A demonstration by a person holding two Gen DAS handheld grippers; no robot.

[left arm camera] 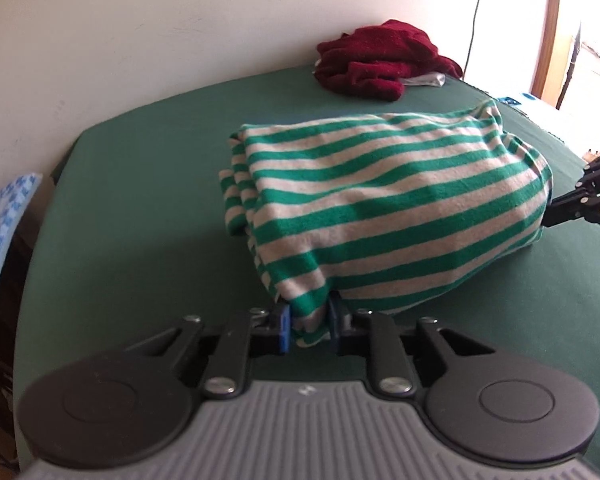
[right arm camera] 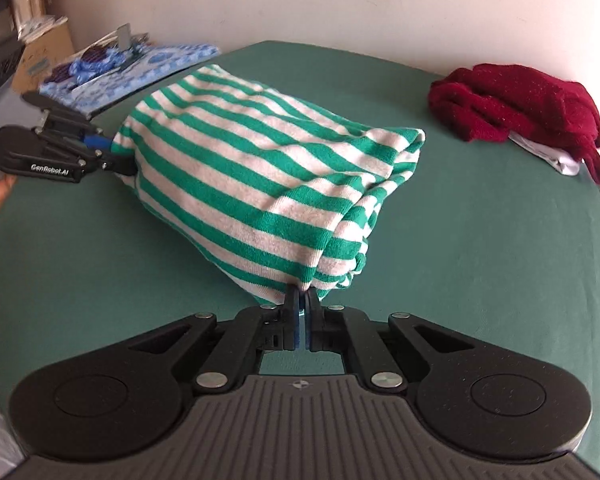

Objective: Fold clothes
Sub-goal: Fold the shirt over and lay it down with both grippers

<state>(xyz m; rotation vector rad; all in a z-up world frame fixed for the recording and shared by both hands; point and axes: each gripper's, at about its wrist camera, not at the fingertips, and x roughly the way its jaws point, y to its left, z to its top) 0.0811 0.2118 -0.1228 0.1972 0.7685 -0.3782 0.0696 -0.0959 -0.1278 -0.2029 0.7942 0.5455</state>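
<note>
With the left gripper (left arm camera: pixel 308 326) pinching one near corner of the striped garment (left arm camera: pixel 380 200) and the right gripper (right arm camera: pixel 303 300) clamped on the other, bundle on the green surface (left arm camera: pixel 140 200), both should likely lift evenly, keeping the edge taut.

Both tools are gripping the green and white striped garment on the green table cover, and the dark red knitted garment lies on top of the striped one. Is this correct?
Not fully. The dark red knitted garment does not lie on the green and white striped garment; it lies apart on the green table cover, near the wall, as the right wrist view shows. The left tool and right tool do both grip the striped garment.
</note>
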